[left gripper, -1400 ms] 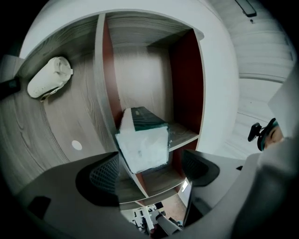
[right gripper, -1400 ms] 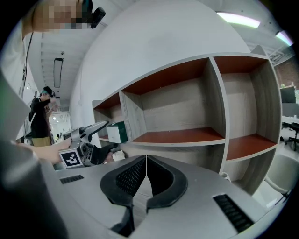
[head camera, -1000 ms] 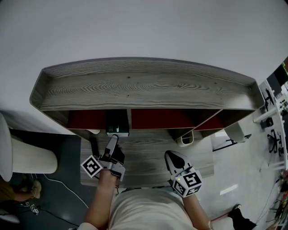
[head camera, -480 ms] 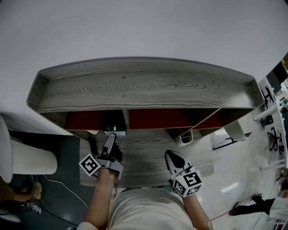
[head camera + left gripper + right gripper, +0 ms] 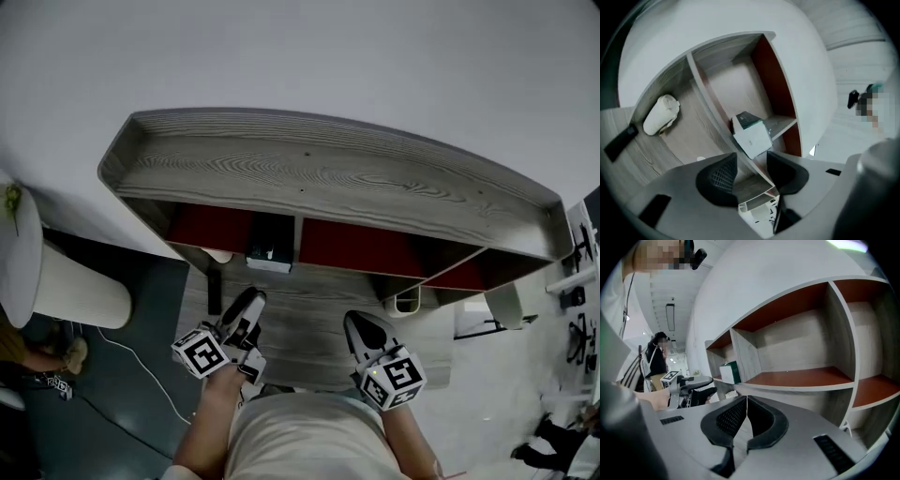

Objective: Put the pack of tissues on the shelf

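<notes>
Pack of tissues (image 5: 270, 255) stands inside the shelf (image 5: 328, 178) beside a divider (image 5: 297, 240), seemingly delivered, so the left gripper (image 5: 251, 302) hangs clear, jaws closing on nothing; the idle right gripper (image 5: 361, 323) is clenched.

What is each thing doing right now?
Tissues: sitting on the shelf, let go.
Left gripper: closing, nothing between its jaws.
Right gripper: shut, empty.
White roll: lying on its side.
</notes>
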A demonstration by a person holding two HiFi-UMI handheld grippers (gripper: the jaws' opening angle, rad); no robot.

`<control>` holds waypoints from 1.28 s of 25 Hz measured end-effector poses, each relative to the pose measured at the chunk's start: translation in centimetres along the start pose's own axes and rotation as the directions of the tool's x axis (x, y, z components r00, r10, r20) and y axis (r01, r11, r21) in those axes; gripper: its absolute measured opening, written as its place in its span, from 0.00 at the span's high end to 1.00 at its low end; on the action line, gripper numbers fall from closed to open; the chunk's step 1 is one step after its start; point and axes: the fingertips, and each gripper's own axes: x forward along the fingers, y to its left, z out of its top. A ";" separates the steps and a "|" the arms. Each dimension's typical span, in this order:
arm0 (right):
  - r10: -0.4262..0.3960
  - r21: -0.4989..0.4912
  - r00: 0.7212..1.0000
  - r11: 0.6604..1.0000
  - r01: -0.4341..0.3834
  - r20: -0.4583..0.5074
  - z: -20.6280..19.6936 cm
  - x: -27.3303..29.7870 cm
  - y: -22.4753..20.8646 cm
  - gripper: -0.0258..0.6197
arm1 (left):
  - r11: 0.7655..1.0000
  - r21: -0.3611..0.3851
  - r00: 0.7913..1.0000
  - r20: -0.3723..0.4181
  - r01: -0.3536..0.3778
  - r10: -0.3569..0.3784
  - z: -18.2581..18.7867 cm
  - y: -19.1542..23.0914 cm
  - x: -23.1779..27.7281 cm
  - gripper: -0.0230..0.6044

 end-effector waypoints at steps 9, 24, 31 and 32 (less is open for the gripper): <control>0.179 -0.050 0.984 0.983 -0.179 0.003 1.4 1.9 3.7 0.91 | 0.874 0.460 0.985 0.007 -0.155 0.170 -0.9 -2.2 -4.9 0.94; 0.398 -0.163 0.917 0.903 -0.398 -0.034 2.1 3.3 10.4 0.91 | 0.685 0.686 0.956 0.051 -0.244 0.288 -1.8 -4.5 -10.8 0.94; 0.450 -0.176 0.892 0.876 -0.449 -0.038 2.1 3.2 12.0 0.91 | 0.643 0.714 0.949 0.097 -0.277 0.300 -1.1 -4.8 -12.2 0.94; 0.458 -0.178 0.888 0.872 -0.457 -0.036 2.1 3.1 12.2 0.91 | 0.643 0.711 0.947 0.102 -0.283 0.304 -1.0 -4.7 -12.4 0.94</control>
